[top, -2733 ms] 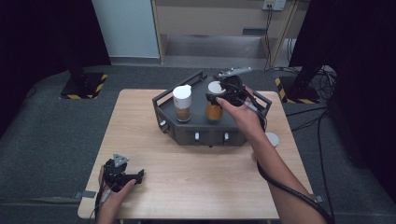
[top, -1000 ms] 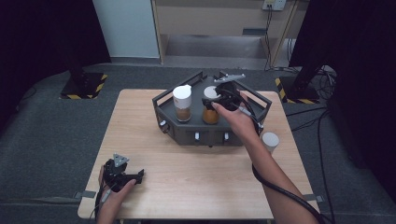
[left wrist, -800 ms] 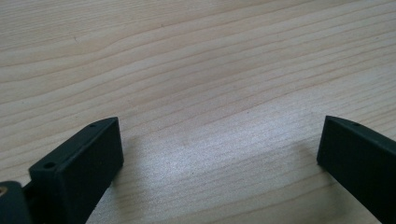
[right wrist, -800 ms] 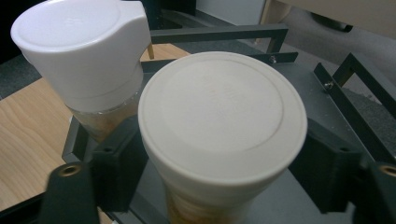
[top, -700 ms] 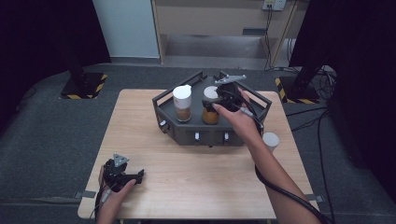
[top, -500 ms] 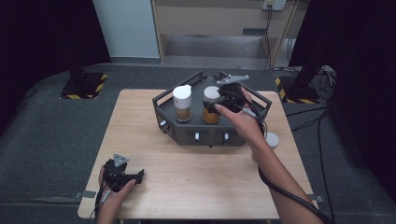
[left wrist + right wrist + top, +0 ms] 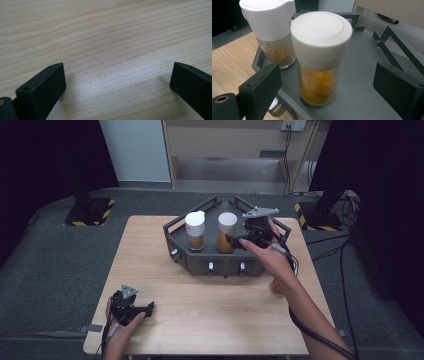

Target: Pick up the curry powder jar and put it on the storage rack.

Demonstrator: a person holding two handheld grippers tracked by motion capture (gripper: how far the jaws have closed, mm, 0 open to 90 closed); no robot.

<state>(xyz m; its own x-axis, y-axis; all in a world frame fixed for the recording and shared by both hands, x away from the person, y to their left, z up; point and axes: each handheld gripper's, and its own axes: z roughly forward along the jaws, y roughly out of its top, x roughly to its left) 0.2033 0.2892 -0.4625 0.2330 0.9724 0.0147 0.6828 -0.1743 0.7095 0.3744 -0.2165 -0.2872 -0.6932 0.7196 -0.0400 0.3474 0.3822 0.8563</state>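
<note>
Spice jar [image 7: 319, 60] — upright on grey tray [image 7: 367, 75], between the spread jaws of the right tongs [image 7: 329, 85], untouched. Judged light, rigid, smooth-sided; best gripped on the body below the cap. Left tongs [image 7: 117, 82] — open over bare table [image 7: 105, 37].
</note>
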